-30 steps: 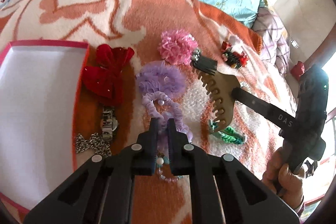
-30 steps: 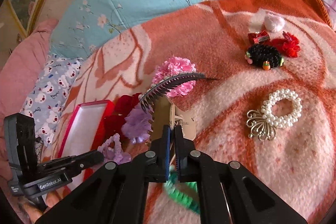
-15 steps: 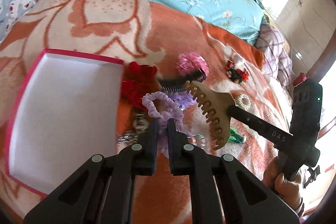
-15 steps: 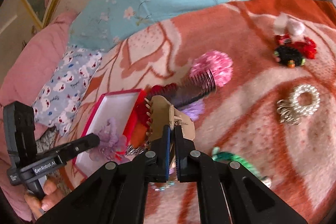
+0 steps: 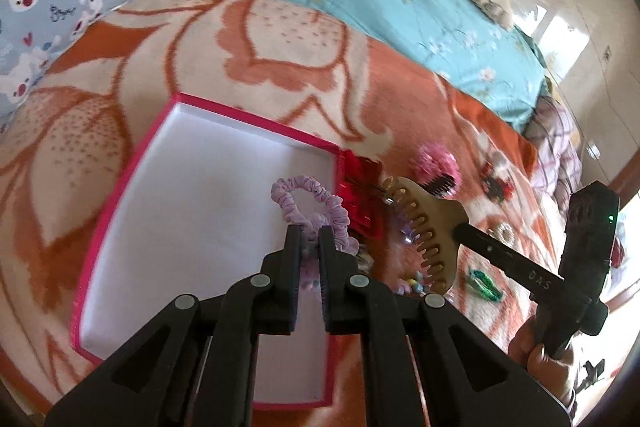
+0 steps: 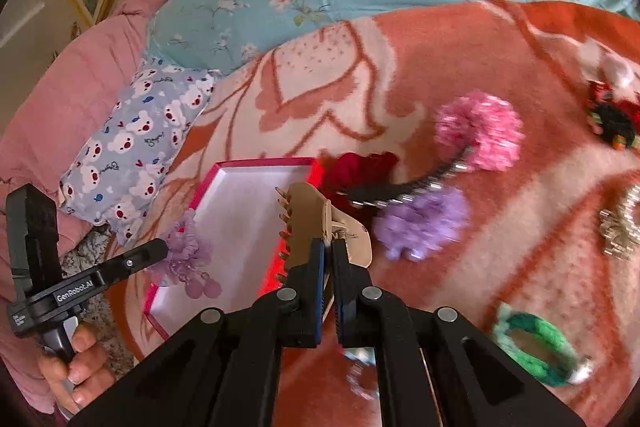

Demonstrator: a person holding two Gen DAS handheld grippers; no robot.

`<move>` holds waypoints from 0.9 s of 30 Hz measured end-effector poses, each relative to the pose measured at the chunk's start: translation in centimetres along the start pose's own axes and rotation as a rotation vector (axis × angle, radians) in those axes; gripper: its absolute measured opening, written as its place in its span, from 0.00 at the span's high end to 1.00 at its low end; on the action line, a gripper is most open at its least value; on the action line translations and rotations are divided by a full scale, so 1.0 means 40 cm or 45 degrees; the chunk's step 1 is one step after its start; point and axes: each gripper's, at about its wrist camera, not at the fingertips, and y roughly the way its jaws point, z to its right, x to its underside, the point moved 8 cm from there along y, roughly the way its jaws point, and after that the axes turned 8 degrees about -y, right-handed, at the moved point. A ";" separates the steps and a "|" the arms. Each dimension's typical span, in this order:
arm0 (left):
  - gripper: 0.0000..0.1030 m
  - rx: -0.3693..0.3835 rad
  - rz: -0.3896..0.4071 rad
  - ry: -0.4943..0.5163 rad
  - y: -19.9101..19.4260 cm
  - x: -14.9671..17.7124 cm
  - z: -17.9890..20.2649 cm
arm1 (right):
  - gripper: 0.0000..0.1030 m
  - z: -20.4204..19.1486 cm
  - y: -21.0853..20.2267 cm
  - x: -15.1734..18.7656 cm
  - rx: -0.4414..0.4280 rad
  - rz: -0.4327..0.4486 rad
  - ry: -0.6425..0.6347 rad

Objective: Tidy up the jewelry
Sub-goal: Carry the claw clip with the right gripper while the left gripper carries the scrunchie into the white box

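Note:
My left gripper point(image 5: 309, 233) is shut on a lilac scrunchie point(image 5: 310, 201) with dangling beads and holds it over the right part of the white-lined pink box point(image 5: 132, 167). It also shows in the right wrist view point(image 6: 188, 259), above the box point(image 6: 236, 163). My right gripper point(image 6: 329, 247) is shut on a beige claw hair clip point(image 6: 316, 223), held just right of the box above the blanket. The clip also shows in the left wrist view point(image 5: 434, 223).
On the orange blanket lie a red bow point(image 6: 360, 167), a black comb clip point(image 6: 404, 187), a pink pompom point(image 6: 480, 131), a lilac pompom point(image 6: 424, 223), a green bracelet point(image 6: 536, 347), a pearl and metal piece point(image 6: 620, 231) and red-black clips point(image 6: 612, 115). Pillows lie behind.
Both grippers have lifted and moved left toward the box. The lilac scrunchie has gone from the blanket to above the box; the claw clip has come beside the box's right edge.

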 end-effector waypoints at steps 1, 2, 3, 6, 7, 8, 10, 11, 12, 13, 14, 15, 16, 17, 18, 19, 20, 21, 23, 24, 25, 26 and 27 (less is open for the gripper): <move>0.94 -0.005 0.006 -0.008 0.002 -0.010 -0.012 | 0.97 -0.019 0.018 -0.008 -0.017 -0.003 -0.005; 0.94 -0.014 0.012 -0.020 0.008 -0.023 -0.028 | 0.97 -0.035 0.035 -0.014 -0.027 -0.006 -0.013; 0.94 -0.024 0.015 -0.028 0.013 -0.032 -0.042 | 0.97 -0.054 0.057 -0.022 -0.041 -0.011 -0.021; 0.94 -0.048 0.023 -0.047 0.032 -0.058 -0.081 | 0.97 -0.100 0.114 -0.038 -0.079 -0.028 -0.035; 0.94 -0.055 0.023 -0.049 0.038 -0.064 -0.088 | 0.97 -0.115 0.135 -0.043 -0.088 -0.032 -0.040; 0.94 -0.068 0.022 -0.053 0.047 -0.073 -0.101 | 0.97 -0.127 0.155 -0.049 -0.091 -0.037 -0.047; 0.94 -0.083 0.024 -0.061 0.063 -0.088 -0.122 | 0.97 -0.145 0.199 -0.055 -0.100 -0.052 -0.050; 0.94 -0.090 0.023 -0.064 0.071 -0.096 -0.132 | 0.97 -0.149 0.217 -0.056 -0.100 -0.059 -0.047; 0.94 -0.099 0.024 -0.065 0.082 -0.107 -0.144 | 0.97 -0.150 0.235 -0.057 -0.098 -0.066 -0.044; 0.94 -0.104 0.025 -0.065 0.089 -0.113 -0.151 | 0.97 -0.150 0.252 -0.057 -0.100 -0.074 -0.037; 0.94 -0.109 0.024 -0.066 0.101 -0.123 -0.159 | 0.97 -0.148 0.271 -0.059 -0.102 -0.081 -0.025; 0.94 -0.112 0.021 -0.067 0.111 -0.129 -0.165 | 0.97 -0.144 0.288 -0.061 -0.100 -0.084 -0.015; 0.94 -0.114 0.016 -0.069 0.125 -0.136 -0.171 | 0.97 -0.141 0.299 -0.063 -0.095 -0.084 -0.011; 0.94 -0.119 0.013 -0.068 0.137 -0.141 -0.176 | 0.97 -0.138 0.310 -0.067 -0.091 -0.081 -0.005; 0.94 -0.125 0.008 -0.067 0.147 -0.145 -0.179 | 0.97 -0.134 0.320 -0.071 -0.092 -0.079 0.002; 0.94 -0.132 0.001 -0.064 0.158 -0.149 -0.183 | 0.97 -0.132 0.331 -0.074 -0.095 -0.082 0.008; 0.94 -0.143 -0.004 -0.064 0.170 -0.152 -0.189 | 0.97 -0.129 0.339 -0.077 -0.090 -0.085 0.009; 0.94 -0.154 -0.011 -0.068 0.183 -0.154 -0.195 | 0.97 -0.126 0.346 -0.078 -0.088 -0.088 0.011; 0.94 -0.166 -0.018 -0.075 0.200 -0.156 -0.206 | 0.97 -0.125 0.359 -0.079 -0.085 -0.096 0.008; 0.94 -0.175 -0.021 -0.077 0.207 -0.158 -0.211 | 0.97 -0.124 0.364 -0.079 -0.084 -0.100 0.005; 0.94 -0.184 -0.026 -0.079 0.214 -0.158 -0.216 | 0.96 -0.122 0.370 -0.077 -0.080 -0.106 0.001; 0.94 -0.196 -0.030 -0.078 0.222 -0.157 -0.221 | 0.96 -0.121 0.374 -0.074 -0.080 -0.107 0.000; 0.94 -0.207 -0.036 -0.077 0.229 -0.155 -0.225 | 0.96 -0.119 0.375 -0.073 -0.085 -0.103 0.003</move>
